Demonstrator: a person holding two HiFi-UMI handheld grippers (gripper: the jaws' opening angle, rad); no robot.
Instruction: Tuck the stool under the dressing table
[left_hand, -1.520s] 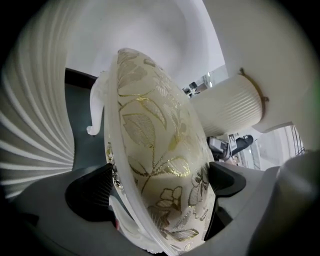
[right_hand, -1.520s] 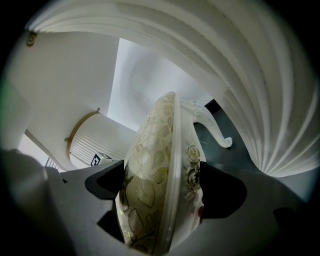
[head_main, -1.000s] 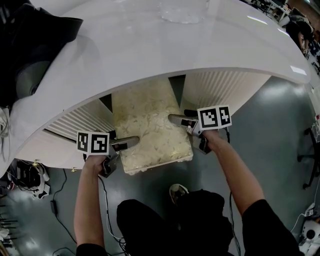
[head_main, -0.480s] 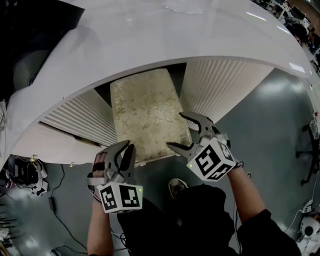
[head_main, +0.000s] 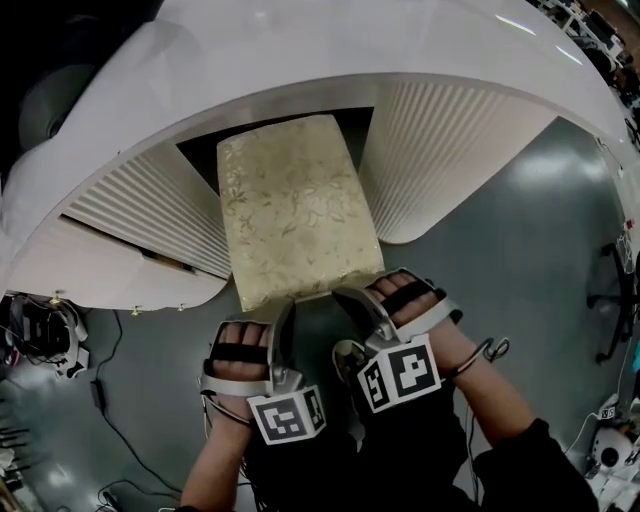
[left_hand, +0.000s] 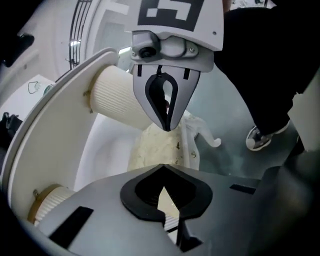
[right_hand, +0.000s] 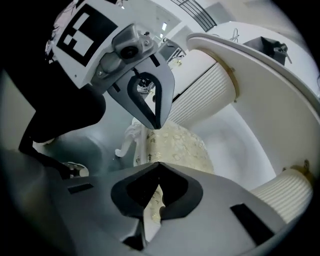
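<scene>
1. Stool (head_main: 295, 210): cream floral seat, standing in the knee gap of the dressing table (head_main: 330, 50), betw. left pedestal (head_main: 140, 215) and right pedestal (head_main: 440, 150). Far end sits at the tabletop rim; near end sticks out over the floor (head_main: 500, 260).
2. Side room: dark wedge of gap each side of the seat, wider on the left. Right far corner runs close to the right pedestal's ribbed face; touching or not, can't tell.
3. Floor to the right of the stool is open grey. Lower left has cables and gear (head_main: 45, 335) near the left pedestal's foot.
4. Left gripper (head_main: 289, 305): claw fully closed, nothing in it. Tip is just beside the seat's near edge; contact not readable.
5. Right gripper (head_main: 342, 294): claw also fully closed, empty. Tip is at the same near edge, close beside the left one. Each gripper view shows the other gripper's closed jaws up front, w/ the seat beyond.
6. Hard to see: how far the seat goes under the top, since the rim covers what lies behind. Only one carved white stool leg (left_hand: 207, 135) shows; the rest are under the seat.
7. Shoe (left_hand: 260, 137) on the floor beside the stool. The person's dark clothing blocks the floor nearest them.
</scene>
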